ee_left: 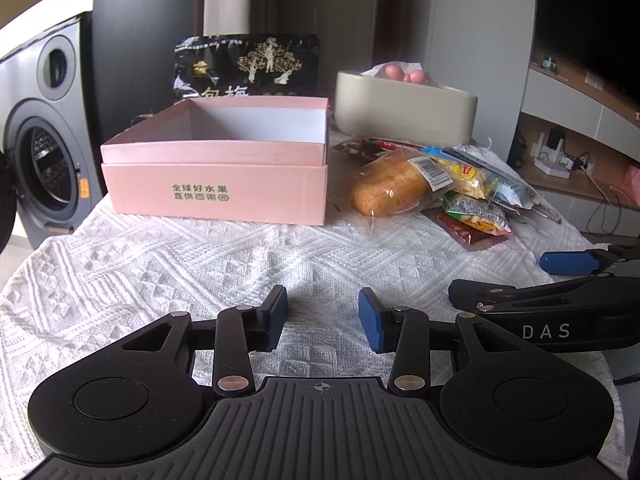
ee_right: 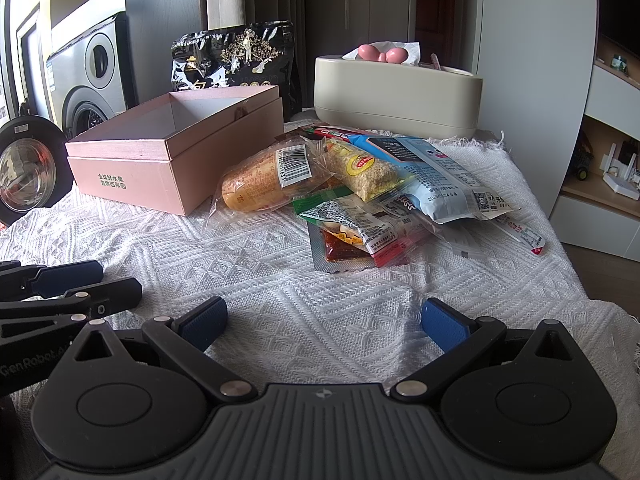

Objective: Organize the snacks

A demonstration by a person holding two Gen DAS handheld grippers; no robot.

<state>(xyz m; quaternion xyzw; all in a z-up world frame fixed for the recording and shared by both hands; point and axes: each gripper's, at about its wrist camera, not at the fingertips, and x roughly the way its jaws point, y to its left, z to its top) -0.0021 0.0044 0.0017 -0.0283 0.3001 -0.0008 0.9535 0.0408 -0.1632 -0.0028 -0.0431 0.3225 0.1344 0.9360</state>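
An empty pink box [ee_left: 216, 188] [ee_right: 160, 168] stands open on the white tablecloth, at the far left. To its right lies a heap of snack packets [ee_left: 448, 188] [ee_right: 380, 196]: a wrapped bread roll [ee_left: 390, 190] [ee_right: 264, 184], a yellow grain bar [ee_right: 364, 170], a light blue bag [ee_right: 444, 176] and small sachets. My left gripper [ee_left: 323, 318] rests low over the cloth in front of the box, open, nothing between its blue pads. My right gripper [ee_right: 324, 320] sits open before the heap, also with nothing in it. Each gripper shows at the edge of the other's view.
A black snack bag [ee_left: 248, 68] [ee_right: 236, 60] stands behind the box. A beige tissue holder [ee_left: 404, 108] [ee_right: 396, 92] with pink knobs sits at the back right. A washing machine [ee_left: 44, 140] is left of the table, shelves at the right.
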